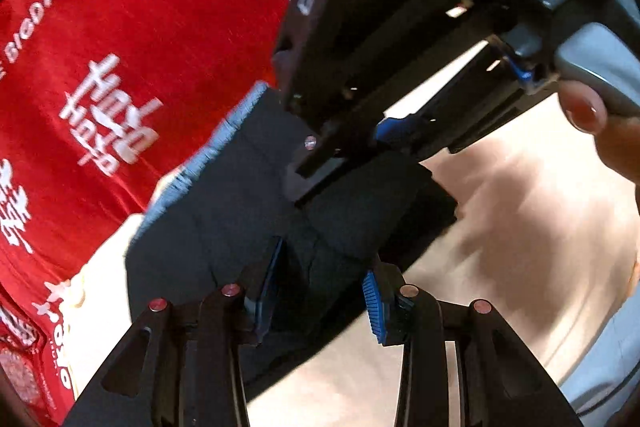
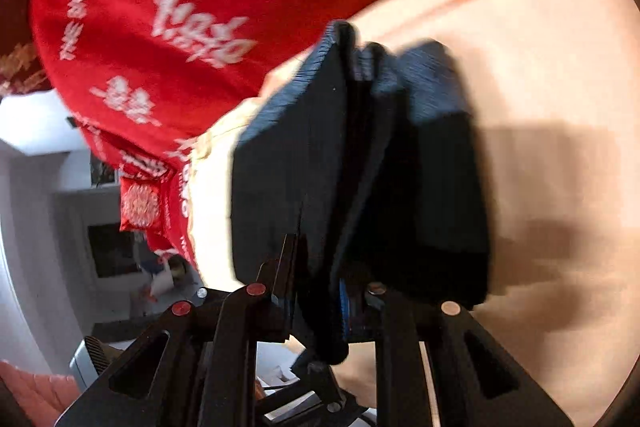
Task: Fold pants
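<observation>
Dark pants point(image 1: 248, 211) folded into thick bundle, lifted above pale cream surface point(image 1: 520, 211) — light blue ribbed edge runs along side nearest red cloth point(image 1: 120, 47) printed with white lettering. Left gripper point(image 1: 320, 295) grips near end of bundle, blue pads partly apart with fabric between them. Right gripper point(image 2: 320, 291) pinches stacked layers, jaws narrow, cloth hanging below pads. In left view, right gripper sits across top of bundle — hand point(image 1: 596, 123) on its grey handle. Frames blurred.
</observation>
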Demonstrator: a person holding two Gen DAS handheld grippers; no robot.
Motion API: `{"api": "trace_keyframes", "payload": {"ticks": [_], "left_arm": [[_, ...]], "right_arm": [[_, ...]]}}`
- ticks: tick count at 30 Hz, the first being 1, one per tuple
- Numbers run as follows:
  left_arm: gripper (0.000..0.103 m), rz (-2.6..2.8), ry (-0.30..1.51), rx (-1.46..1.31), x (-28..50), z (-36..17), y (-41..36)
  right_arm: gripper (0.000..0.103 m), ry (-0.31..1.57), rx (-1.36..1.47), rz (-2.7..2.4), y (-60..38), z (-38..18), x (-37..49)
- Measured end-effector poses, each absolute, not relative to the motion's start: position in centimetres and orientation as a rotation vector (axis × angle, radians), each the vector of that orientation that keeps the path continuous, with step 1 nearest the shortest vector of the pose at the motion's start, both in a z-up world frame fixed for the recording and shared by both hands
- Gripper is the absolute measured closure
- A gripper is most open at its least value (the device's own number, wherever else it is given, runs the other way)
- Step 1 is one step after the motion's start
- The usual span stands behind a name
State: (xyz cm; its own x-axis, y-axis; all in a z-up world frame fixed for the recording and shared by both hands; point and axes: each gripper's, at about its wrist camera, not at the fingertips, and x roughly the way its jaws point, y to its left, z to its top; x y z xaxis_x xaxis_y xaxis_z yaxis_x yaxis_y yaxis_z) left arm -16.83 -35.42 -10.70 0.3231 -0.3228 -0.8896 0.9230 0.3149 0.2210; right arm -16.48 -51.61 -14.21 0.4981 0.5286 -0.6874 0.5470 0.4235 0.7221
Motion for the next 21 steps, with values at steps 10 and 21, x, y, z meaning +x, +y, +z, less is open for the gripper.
{"api": "trace_keyframes", "payload": {"ticks": [10,21], "left_arm": [[0.037,-0.968,0.927,0.844,-16.7,-9.2,-33.0],[0.037,-0.913,1.308,0.395,-10.4,-8.4,-29.4]], "right_arm": [[0.077,1.101,1.313,0.003,-51.9,-17.1,-17.3],[0.082,1.032,1.408,-0.010,-52.3,-18.0,-19.3]]}}
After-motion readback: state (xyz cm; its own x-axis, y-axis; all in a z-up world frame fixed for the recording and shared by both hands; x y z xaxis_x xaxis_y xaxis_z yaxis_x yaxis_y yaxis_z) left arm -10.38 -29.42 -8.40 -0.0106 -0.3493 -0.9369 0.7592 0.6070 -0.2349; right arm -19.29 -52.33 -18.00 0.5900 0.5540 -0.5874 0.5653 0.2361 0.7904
